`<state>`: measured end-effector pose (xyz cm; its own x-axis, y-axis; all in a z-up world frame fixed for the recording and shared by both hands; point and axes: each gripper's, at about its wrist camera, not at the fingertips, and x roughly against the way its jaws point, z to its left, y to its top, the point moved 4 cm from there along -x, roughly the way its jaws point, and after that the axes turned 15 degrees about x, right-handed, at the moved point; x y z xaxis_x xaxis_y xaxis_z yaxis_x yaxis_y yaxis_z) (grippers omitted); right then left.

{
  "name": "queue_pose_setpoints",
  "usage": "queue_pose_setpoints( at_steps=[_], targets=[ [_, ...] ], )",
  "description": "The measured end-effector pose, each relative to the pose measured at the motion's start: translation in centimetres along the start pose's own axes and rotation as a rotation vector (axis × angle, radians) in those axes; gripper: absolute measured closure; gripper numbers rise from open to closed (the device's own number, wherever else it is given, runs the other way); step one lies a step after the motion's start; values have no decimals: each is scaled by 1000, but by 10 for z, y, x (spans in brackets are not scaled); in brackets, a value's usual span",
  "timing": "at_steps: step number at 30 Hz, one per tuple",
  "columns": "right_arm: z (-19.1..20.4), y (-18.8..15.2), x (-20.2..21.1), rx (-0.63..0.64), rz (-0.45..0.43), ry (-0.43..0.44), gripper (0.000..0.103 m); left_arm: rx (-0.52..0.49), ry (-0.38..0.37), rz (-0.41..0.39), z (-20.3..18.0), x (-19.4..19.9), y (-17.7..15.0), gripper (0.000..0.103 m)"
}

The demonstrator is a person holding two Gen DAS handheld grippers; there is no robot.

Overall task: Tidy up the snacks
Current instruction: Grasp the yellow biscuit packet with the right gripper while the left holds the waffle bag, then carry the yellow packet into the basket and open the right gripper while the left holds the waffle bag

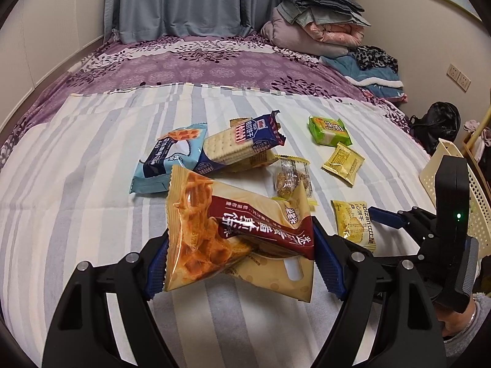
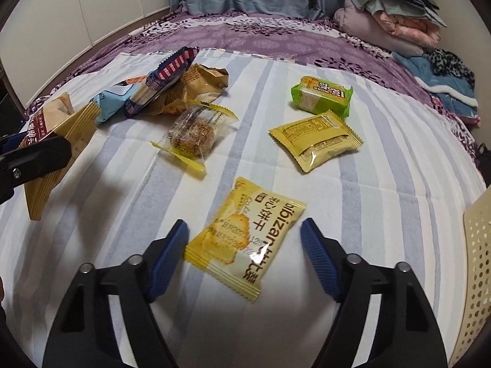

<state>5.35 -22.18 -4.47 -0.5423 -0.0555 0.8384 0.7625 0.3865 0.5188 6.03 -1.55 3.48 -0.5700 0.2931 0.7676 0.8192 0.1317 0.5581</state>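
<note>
My left gripper [image 1: 239, 263] is shut on a tan and maroon waffle snack bag [image 1: 233, 230] and holds it above the striped sheet; the bag also shows at the left of the right wrist view [image 2: 55, 141]. My right gripper [image 2: 244, 257] is open and straddles a yellow biscuit packet [image 2: 242, 239] lying on the sheet. Further off lie a blue cracker pack [image 1: 242, 144], a light blue waffle pack [image 1: 172, 156], a clear candy packet [image 2: 193, 132], a yellow packet [image 2: 316, 141] and a green packet [image 2: 322, 96].
A cream perforated basket [image 2: 478, 276] stands at the right edge of the bed. Folded blankets [image 1: 316, 24] are piled at the far right, with a curtain [image 1: 178, 3] behind. A black bag [image 1: 438, 122] sits beyond the bed's right side.
</note>
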Motion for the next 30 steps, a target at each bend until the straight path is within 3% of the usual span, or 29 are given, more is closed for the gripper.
queue_pose_setpoints(
  at_steps=[12, 23, 30],
  targets=[
    [-25, -9, 19, -45, -37, 19, 59, 13, -5, -10, 3, 5, 1, 22],
    [-39, -11, 30, -89, -64, 8, 59, -14, -21, -24, -15, 17, -1, 22],
    [-47, -4, 56, -110, -132, -14, 59, -29, -23, -38, -24, 26, -1, 22]
  ],
)
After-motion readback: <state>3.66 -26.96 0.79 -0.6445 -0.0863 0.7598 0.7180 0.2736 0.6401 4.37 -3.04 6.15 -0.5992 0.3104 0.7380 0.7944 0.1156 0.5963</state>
